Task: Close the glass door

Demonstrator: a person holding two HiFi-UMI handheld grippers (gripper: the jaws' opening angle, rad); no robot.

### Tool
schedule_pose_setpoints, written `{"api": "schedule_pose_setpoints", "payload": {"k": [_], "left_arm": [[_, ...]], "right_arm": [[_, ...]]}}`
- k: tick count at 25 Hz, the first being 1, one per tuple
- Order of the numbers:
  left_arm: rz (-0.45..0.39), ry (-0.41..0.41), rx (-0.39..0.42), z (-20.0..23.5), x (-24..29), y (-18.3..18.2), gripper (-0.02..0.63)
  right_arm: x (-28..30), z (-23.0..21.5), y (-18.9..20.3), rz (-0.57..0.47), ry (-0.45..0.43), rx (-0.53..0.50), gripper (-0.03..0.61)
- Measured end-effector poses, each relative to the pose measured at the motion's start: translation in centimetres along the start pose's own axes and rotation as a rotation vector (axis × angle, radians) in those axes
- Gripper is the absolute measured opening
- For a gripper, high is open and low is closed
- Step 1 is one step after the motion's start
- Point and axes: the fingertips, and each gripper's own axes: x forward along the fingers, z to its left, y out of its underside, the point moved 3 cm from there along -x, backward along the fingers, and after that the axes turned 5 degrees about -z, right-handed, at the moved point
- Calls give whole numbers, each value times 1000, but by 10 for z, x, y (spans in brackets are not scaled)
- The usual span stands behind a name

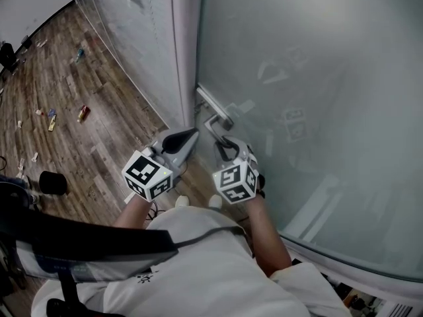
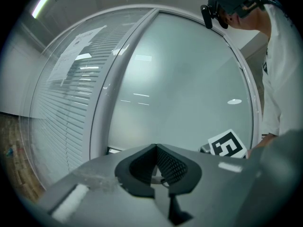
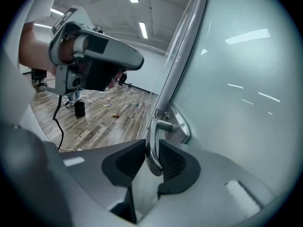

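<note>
Frosted glass door point(image 1: 317, 78) behind, handle point(image 3: 150, 126) held between right gripper point(image 3: 151, 148) jaws.

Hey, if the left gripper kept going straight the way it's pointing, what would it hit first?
Probably the glass door, just right of the white post. Nothing else shows ahead of the left gripper, though depth is hard to judge.

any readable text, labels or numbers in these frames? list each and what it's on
None legible.
Sheet on the glass wall: print too blurred to read.
Shirt print: too small to read.
Left marker cube, right marker cube: square code patterns only, no words.
</note>
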Motion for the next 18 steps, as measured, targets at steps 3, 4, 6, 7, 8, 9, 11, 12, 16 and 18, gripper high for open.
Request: {"api": "schedule_pose_setpoints", "payload": {"k": [3, 4, 6, 7, 8, 9, 11, 12, 16, 18], "left_arm": [[-5, 6, 1, 1, 2, -2, 4], [-7, 8, 1, 1, 3, -2, 4], [-9, 11, 0, 0, 5, -2, 4], [-11, 14, 1, -1, 6, -2, 3], [-12, 16, 2, -1, 6, -3, 3], [-13, 17, 3, -1, 7, -3, 4], [-14, 18, 3, -1, 7, -3, 3], [-16, 18, 2, -1, 6, -4, 3], [-35, 18, 4, -3, 1, -11, 4], [-43, 18, 5, -6, -2, -15, 3]], "right_arm": [[-8, -3, -8, -27, 33, 7, 94], [-12, -5, -10, -40, 42, 22, 94], [-21, -10, -14, -77, 53, 71, 94], [-26, -13, -16, -103, 62, 97, 92], [-33, -17, -18, -131, 73, 118, 87], [-39, -20, -21, -160, 86, 134, 73], [-52, -24, -26, -220, 100, 165, 55], [-59, -25, -29, -248, 99, 190, 47], [-82, -24, -38, -344, 67, 333, 12], [-91, -21, -41, -369, 63, 381, 9]]}}
